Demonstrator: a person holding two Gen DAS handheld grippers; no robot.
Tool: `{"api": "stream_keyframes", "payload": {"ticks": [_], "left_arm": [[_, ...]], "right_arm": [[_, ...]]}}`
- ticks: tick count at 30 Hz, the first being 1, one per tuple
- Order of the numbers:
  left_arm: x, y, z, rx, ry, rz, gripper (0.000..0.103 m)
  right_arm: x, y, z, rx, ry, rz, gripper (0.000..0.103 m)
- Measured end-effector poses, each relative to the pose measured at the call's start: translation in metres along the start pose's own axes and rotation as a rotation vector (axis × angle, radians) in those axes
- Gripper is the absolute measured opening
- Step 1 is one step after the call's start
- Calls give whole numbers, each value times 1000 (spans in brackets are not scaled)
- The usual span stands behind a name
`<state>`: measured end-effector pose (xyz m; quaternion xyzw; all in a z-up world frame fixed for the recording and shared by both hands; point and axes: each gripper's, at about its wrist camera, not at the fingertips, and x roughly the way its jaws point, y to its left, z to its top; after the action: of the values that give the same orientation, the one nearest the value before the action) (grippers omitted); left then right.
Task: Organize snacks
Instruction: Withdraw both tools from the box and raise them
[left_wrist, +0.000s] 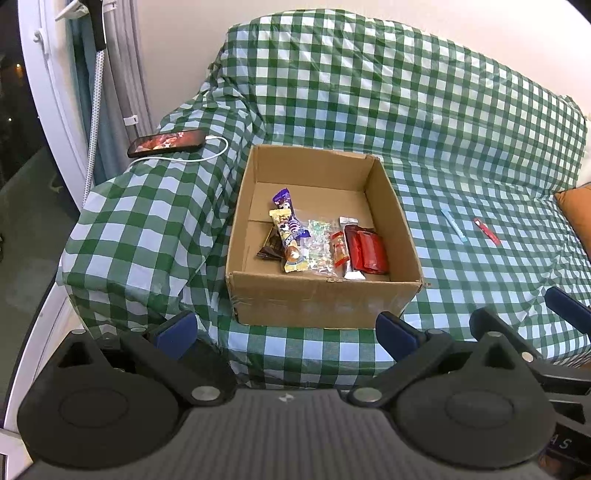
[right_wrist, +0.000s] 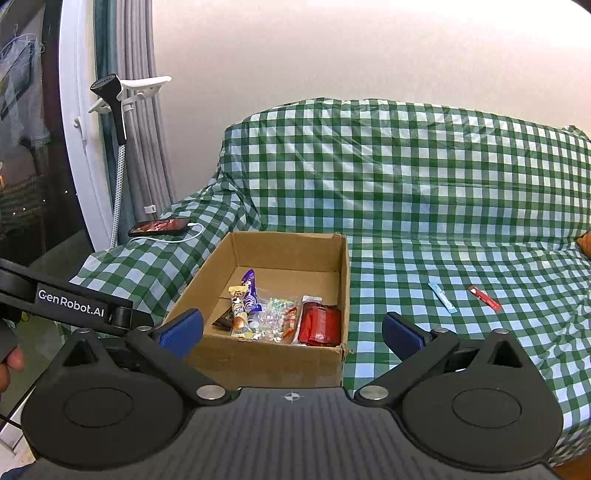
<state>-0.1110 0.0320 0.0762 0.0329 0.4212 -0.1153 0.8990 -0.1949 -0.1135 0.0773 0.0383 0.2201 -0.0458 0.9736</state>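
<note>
An open cardboard box (left_wrist: 325, 299) (right_wrist: 266, 360) stands on the checked sofa seat. Inside lie several snacks: a purple packet (left_wrist: 286, 206), a yellow bar (left_wrist: 290, 243), a clear candy bag (left_wrist: 319, 251) and a red packet (left_wrist: 367, 249) (right_wrist: 319, 325). A light blue stick (left_wrist: 454, 225) (right_wrist: 442, 298) and a red stick (left_wrist: 487, 231) (right_wrist: 484, 298) lie on the seat to the box's right. My left gripper (left_wrist: 286, 332) is open and empty, in front of the box. My right gripper (right_wrist: 291, 332) is open and empty, just before the box's near wall.
A green-and-white checked cloth (left_wrist: 424, 110) covers the sofa. A phone (left_wrist: 166, 142) on a white cable rests on the left armrest. An orange cushion (left_wrist: 576, 210) sits at the far right. A curtain and window frame (right_wrist: 77, 147) stand left.
</note>
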Motion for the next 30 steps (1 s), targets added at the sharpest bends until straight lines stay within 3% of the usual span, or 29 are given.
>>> {"api": "stream_keyframes", "payload": {"ticks": [14,23,30], "left_arm": [[-18,1,13,34,-33,23,103],[-78,-12,71,78,-106,-61,103],[-132,-25,111,83,-183,-192,103]], "right_arm": [[-3,-4,-2,5,14,-11,103],[6,-11,1,32,38,-38,103],[11,-33,2,91,38,-82,103]]}}
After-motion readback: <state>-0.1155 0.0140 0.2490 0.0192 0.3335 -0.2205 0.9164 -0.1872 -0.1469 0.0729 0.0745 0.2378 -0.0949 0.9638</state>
